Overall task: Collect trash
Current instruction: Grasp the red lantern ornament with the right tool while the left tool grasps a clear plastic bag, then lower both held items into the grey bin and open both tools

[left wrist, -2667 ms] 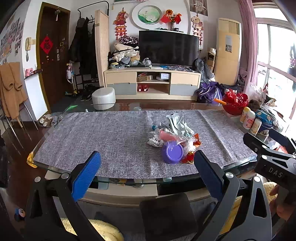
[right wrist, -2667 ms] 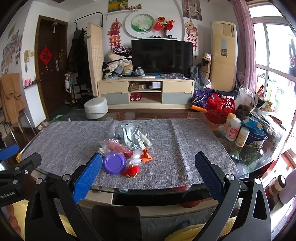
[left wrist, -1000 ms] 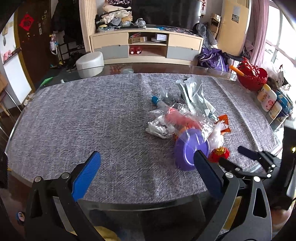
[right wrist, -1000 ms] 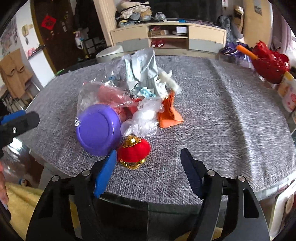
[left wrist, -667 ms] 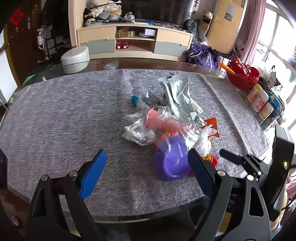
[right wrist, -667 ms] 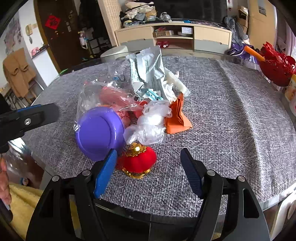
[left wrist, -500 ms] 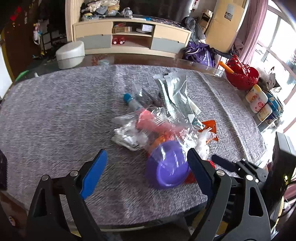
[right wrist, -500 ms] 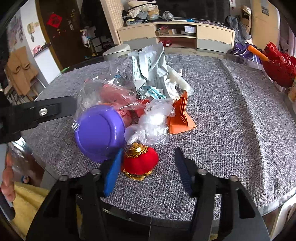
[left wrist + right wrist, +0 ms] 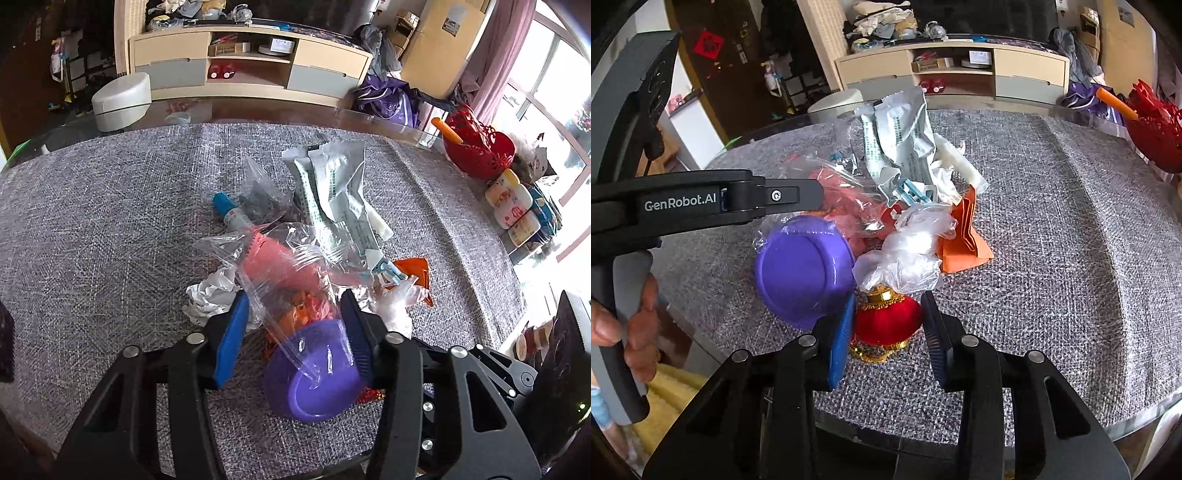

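**Grippers narrowing on the near end of the trash heap**

Left gripper [image 9: 291, 325] has just been closing, its blue pads now set either side of the crinkled clear plastic bag with pink and orange contents [image 9: 284, 273]; whether the pads already press the film I cannot tell. Right gripper [image 9: 886, 328] has likewise been closing around the round red velvet lantern ornament with gold trim [image 9: 884, 325], low centre of the right wrist view: the left pad looks to touch it, the right pad shows a thin gap, so it is not yet clamped.

Risks, as I judge them:
- The bag is slack film; a pinch may catch only a fold, and the contents could spill or drag the purple round plastic lid [image 9: 314, 380] lying under it
- The ornament is round and plush, so it may squirt forward toward the crumpled white plastic bag [image 9: 908, 254] touching its top
- Both grippers work the same near corner of the heap, with the lid between them, and lifting together could knock one against the other

The heap sits on the grey woven cloth over the glass surface [image 9: 1071, 258]. Its near edge is close below the ornament, so anything nudged toward the bottom of the frame may drop off. Bare cloth lies open left of the heap in the left wrist view and right of it in the right wrist view; a red plastic basket [image 9: 480, 147] and small bottles [image 9: 511, 206] crowd the right rim
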`<state>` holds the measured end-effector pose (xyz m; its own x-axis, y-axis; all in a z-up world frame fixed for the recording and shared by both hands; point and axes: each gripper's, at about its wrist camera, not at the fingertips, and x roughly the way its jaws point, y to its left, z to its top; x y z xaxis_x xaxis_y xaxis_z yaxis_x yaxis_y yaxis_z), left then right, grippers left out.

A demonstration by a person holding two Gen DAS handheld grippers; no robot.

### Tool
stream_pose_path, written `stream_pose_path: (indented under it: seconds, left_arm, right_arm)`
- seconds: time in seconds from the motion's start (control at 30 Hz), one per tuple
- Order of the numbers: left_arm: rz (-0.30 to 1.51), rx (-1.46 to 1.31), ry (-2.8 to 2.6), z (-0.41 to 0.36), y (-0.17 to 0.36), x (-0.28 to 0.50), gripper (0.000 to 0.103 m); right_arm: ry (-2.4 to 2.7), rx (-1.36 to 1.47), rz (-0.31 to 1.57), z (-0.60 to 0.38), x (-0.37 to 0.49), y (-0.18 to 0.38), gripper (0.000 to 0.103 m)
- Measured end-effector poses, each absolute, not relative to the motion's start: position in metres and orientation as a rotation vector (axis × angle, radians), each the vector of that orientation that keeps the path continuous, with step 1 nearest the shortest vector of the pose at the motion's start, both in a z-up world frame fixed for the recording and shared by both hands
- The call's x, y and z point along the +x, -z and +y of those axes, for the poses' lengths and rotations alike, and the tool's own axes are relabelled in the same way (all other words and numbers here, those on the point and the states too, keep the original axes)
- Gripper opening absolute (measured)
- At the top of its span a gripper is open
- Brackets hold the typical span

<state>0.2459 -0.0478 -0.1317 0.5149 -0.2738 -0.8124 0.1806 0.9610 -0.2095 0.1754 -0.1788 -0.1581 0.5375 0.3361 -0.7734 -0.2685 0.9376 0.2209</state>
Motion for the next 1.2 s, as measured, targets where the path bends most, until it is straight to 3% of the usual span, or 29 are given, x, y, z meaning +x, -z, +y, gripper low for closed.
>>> stream_pose_path:
  seconds: [0.23,0.37,0.8,1.2]
  left_arm:
    - [0.972,-0.095,0.272,-0.048,0.122,0.241,0.015]
    - [0.942,-0.099,0.26,-0.046,0.111,0.238,0.007]
    - [0.758,-0.093,0.231,-0.036,0.031,0.199,0.005]
    - [0.642,-0.06,0.231,-0.026,-0.025,0.101,0.005]
  right_arm:
    - [-0.344,0.08,0.908,-0.184,0.172,0.149,0.038]
    - [-0.333,0.081,0.884,-0.187,0.167,0.139,0.038]
    - [-0.29,0.072,0.729,-0.2,0.15,0.078,0.037]
    - [-0.313,0.058,0.629,-0.199,0.083,0.021,0.037]
